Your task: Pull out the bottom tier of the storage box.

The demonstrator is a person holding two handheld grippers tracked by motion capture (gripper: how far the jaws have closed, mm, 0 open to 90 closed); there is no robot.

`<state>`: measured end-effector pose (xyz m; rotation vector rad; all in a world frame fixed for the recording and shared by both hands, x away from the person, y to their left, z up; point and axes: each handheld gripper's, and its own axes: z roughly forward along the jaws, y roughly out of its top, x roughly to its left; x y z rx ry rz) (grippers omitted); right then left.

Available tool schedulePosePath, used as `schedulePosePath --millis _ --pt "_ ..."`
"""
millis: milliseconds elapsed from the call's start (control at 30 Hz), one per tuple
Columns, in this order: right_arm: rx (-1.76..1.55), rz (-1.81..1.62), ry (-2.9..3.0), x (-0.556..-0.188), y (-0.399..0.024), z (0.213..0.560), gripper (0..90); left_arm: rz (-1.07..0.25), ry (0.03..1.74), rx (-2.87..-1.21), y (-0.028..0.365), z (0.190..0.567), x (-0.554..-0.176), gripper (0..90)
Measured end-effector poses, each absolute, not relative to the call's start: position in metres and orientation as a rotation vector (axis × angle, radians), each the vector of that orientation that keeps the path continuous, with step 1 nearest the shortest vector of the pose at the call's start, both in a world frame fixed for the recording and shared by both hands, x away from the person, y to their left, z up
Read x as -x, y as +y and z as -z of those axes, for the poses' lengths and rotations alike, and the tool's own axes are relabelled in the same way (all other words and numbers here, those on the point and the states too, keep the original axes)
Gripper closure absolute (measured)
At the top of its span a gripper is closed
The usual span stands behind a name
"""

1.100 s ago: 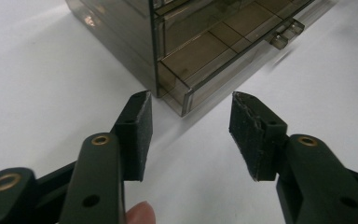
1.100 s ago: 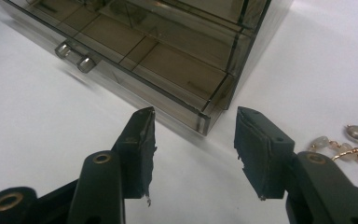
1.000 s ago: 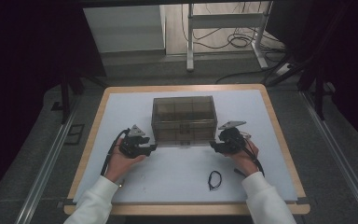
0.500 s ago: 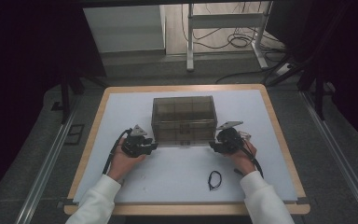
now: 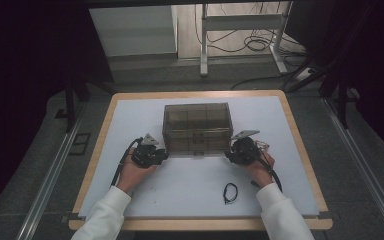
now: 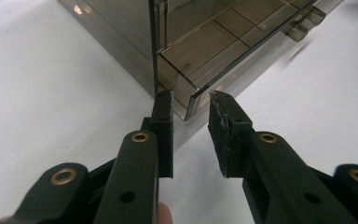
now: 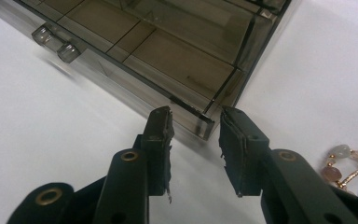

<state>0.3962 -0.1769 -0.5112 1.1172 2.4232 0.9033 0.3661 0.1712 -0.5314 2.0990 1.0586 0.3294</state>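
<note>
One smoky see-through box point(image 5: 197, 128) with divided compartments sits mid-counter point(image 5: 130, 115), near one black hair tie point(image 5: 230, 192) and one beaded bracelet point(image 7: 349, 165). Two claws, left claw point(image 6: 191, 116) and right claw point(image 7: 196, 122), have just been closing, each straddling a front corner of the box's drawer, pads not yet pressing.

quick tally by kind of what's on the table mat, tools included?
Smoky clear drawer box: 1
Black loop, looks like a hair tie: 1
Beaded bracelet, pale stones and gold links: 1
Handheld tools: 2, the left tool and the right tool, one at each front corner of the box's bottom drawer
Total: 5
</note>
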Motion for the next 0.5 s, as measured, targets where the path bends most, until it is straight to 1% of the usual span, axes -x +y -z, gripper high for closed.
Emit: schedulePosePath --millis 267,500 --pt "-1.112 -0.893 2.435 -0.3963 -0.1758 0.5131 68.4 -0.31 1.047 -2.107 0.1687 0.5334 -0.3669 77.0" --pt "-1.114 -0.885 2.438 -0.3961 -0.1766 0.5138 71.0 -0.312 1.045 -2.12 0.1684 0.5337 -0.3668 79.1"
